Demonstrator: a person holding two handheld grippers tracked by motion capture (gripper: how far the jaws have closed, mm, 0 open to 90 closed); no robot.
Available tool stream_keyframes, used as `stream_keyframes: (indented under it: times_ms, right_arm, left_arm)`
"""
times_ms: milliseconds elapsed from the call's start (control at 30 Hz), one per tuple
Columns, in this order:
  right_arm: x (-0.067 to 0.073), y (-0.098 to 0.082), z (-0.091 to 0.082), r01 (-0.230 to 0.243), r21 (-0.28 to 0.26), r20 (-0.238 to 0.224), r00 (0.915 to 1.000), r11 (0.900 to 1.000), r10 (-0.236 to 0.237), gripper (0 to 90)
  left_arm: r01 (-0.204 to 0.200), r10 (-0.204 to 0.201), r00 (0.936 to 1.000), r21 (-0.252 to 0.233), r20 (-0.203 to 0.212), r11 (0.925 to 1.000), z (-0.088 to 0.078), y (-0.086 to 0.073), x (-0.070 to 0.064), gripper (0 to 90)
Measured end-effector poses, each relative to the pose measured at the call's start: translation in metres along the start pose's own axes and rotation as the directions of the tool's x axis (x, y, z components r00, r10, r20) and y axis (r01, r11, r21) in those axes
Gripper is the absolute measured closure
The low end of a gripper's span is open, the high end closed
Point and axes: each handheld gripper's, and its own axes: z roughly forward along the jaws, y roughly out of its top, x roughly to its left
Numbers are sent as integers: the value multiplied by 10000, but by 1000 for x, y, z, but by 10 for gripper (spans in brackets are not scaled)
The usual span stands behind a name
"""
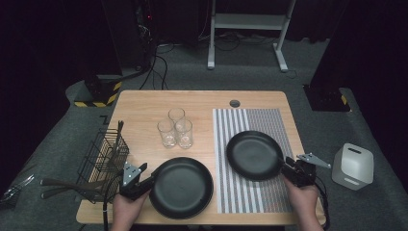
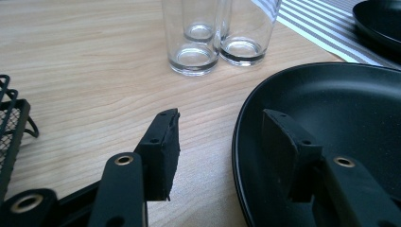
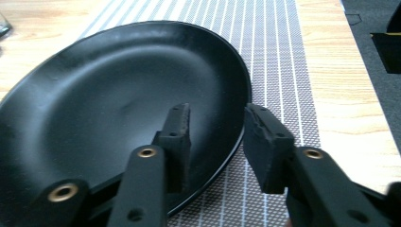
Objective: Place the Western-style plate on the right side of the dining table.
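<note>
Right gripper view: right gripper (image 3: 215, 137) released, jaws straddling the rim of the far plate (image 3: 108, 99) on the striped placemat (image 3: 279, 71), pads clear. Left gripper (image 2: 220, 142) likewise released, straddling the near plate (image 2: 340, 118) rim on bare table (image 2: 85, 71). Three glasses (image 1: 175, 128) behind it.

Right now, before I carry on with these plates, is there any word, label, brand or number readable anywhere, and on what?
None readable.
Black plates: no print.
Glasses: no marks.
Striped mat: pattern, no words.
White box on the floor: no label legible.
Yellow-black hazard stripes on a floor stand: a warning pattern, no text.
</note>
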Motion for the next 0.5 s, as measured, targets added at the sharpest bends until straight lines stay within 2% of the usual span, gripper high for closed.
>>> stream_keyframes:
  times_ms: [133, 233, 333, 500]
  right_arm:
    - [6, -4, -2, 308, 0, 276, 9991, 9995, -308, 567]
    - [9, -7, -3, 440, 28, 44, 9990, 9990, -440, 566]
    - [15, -11, -4, 529, -93, 35, 9986, 9986, -529, 564]
    - [24, -18, -4, 741, -136, 166, 9971, 9972, -738, 552]
  left_arm:
    - [-13, 14, 9998, -59, 191, 10000, 0, 0, 3, 487]
    - [-40, 41, 9993, -43, 370, 10000, 0, -1, 2, 501]
    - [-62, 63, 9987, -3, 509, 10000, 1, -2, 1, 507]
    - [-294, 294, 9986, 3, 431, 9996, 3, -2, -1, 515]
